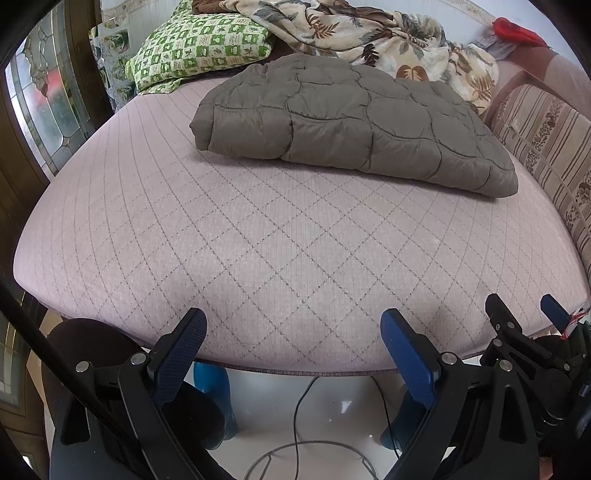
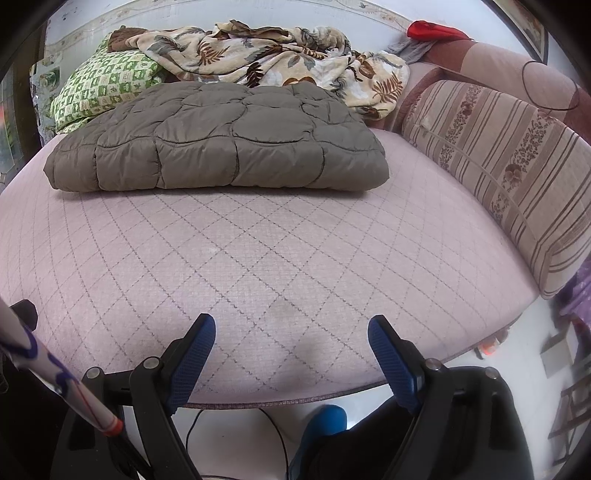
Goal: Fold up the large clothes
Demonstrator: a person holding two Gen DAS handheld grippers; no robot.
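Observation:
A grey-brown quilted jacket lies folded into a thick rectangle on the far half of the pink diamond-stitched mattress. My left gripper hovers open over the mattress's near edge, well short of the jacket, nothing between its blue pads. My right gripper stands open the same way, over the near edge, empty. In the left wrist view the right gripper shows at the lower right beside the left one.
Behind the jacket lie a leaf-print blanket and a green checked pillow. A striped bolster runs along the right side. A red item sits at the far right. Below the mattress edge are white floor, cables and blue slippers.

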